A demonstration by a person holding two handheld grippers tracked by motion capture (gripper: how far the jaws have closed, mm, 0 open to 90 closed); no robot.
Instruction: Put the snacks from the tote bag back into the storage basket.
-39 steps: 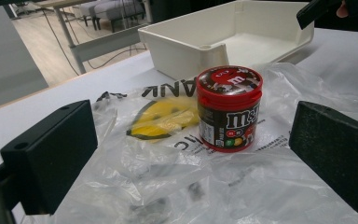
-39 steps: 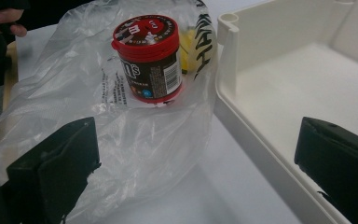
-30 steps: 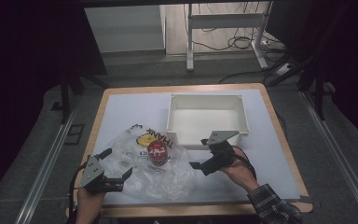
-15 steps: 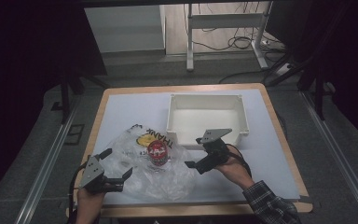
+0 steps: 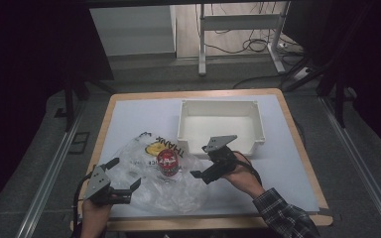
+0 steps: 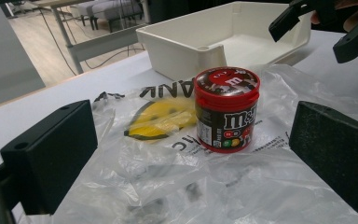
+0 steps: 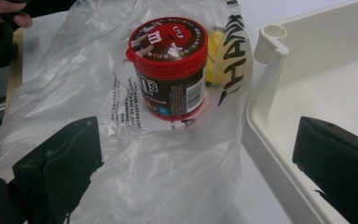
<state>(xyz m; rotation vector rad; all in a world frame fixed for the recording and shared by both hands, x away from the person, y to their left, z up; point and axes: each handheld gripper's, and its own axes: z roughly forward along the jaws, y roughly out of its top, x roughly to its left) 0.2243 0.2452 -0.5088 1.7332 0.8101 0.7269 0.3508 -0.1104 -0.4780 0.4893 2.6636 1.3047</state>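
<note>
I have both tools spread: left tool (image 5: 124, 187) near the bag (image 5: 149, 184), right tool (image 5: 209, 161) just right of the upright candy jar (image 5: 167, 162) standing on it. Next, probably closing around the jar.

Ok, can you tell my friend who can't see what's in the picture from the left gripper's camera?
A small candy tub with a red lid stands upright on a crumpled clear plastic bag, framed by the left hand-held gripper with its two black jaws wide apart. Behind it sits an empty white bin, and the right hand-held gripper hovers at the top right.
</note>
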